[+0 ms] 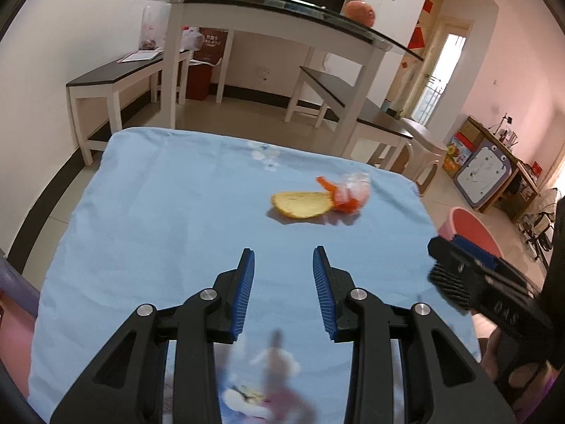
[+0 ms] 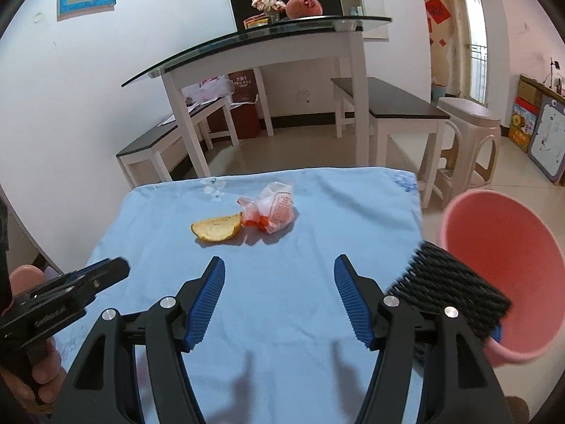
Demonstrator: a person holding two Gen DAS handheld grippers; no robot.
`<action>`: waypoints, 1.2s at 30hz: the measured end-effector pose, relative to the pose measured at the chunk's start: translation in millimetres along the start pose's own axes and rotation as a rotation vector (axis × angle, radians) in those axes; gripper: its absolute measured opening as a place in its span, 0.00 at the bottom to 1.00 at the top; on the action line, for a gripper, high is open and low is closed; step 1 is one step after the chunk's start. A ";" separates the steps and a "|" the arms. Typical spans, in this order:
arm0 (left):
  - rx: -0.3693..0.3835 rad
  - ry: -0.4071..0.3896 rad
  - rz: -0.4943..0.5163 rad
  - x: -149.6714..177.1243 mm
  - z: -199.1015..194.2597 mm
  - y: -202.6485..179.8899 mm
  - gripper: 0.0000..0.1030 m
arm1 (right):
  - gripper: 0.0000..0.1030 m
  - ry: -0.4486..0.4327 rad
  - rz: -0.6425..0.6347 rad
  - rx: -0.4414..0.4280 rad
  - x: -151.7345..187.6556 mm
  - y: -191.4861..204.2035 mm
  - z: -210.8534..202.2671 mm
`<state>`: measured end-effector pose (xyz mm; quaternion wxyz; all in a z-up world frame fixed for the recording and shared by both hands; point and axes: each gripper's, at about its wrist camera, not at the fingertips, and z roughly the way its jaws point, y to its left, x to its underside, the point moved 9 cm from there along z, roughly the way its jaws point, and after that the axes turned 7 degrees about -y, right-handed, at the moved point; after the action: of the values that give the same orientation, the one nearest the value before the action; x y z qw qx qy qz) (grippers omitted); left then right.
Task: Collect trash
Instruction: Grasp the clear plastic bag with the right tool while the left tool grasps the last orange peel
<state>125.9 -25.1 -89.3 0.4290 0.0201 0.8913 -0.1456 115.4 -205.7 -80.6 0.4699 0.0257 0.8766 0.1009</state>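
Note:
On the light blue cloth (image 1: 159,212) lies a yellow fruit peel (image 1: 302,204) with a crumpled clear wrapper (image 1: 351,190) holding orange bits against its right end. The peel (image 2: 216,228) and the wrapper (image 2: 273,210) also show in the right wrist view. My left gripper (image 1: 284,252) hovers open short of the peel, with nothing between its blue pads. My right gripper (image 2: 279,261) is open wider and empty, a little nearer than both items. Each gripper appears at the edge of the other's view: the right gripper (image 1: 438,247) and the left gripper (image 2: 120,266).
A pink bin (image 2: 512,265) stands off the table's right edge, with a black ribbed block (image 2: 448,293) beside my right finger in front of it. Beyond the table stand a glass-topped white table (image 2: 265,42), dark benches (image 2: 392,106) and a plastic stool (image 2: 469,134).

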 end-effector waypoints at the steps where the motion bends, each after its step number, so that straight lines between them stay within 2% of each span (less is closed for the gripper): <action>1: -0.003 0.002 -0.001 0.0 1.5 2.4 0.34 | 0.62 0.005 0.000 -0.003 -1.8 0.5 9.1; 9: -0.009 0.032 -0.033 -5.9 22.1 28.0 0.34 | 0.64 0.063 0.029 -0.043 -9.5 4.6 74.7; 14: 0.009 0.054 -0.026 -12.5 37.8 26.9 0.34 | 0.65 0.081 0.087 -0.074 -22.3 4.0 112.4; 18: 0.026 0.080 -0.017 -17.2 54.9 20.6 0.34 | 0.65 0.098 0.082 -0.073 -25.8 4.3 138.3; 20: 0.033 0.094 -0.010 -20.0 64.6 15.7 0.34 | 0.53 0.108 0.086 -0.078 -24.6 3.0 146.2; 26: 0.034 0.126 0.007 -24.8 90.8 7.8 0.34 | 0.41 0.099 0.099 -0.095 -23.5 0.3 145.7; 30: 0.008 0.147 0.021 -25.1 109.5 9.5 0.34 | 0.40 0.059 0.124 -0.103 -30.2 -3.9 132.8; 36: 0.019 0.177 -0.011 -25.1 126.9 6.9 0.34 | 0.40 0.015 0.129 -0.103 -42.8 -5.9 111.1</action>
<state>239.2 -51.4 -146.5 0.3475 0.0321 0.9244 -0.1540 231.6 -200.4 -106.5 0.4563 0.0571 0.8704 0.1759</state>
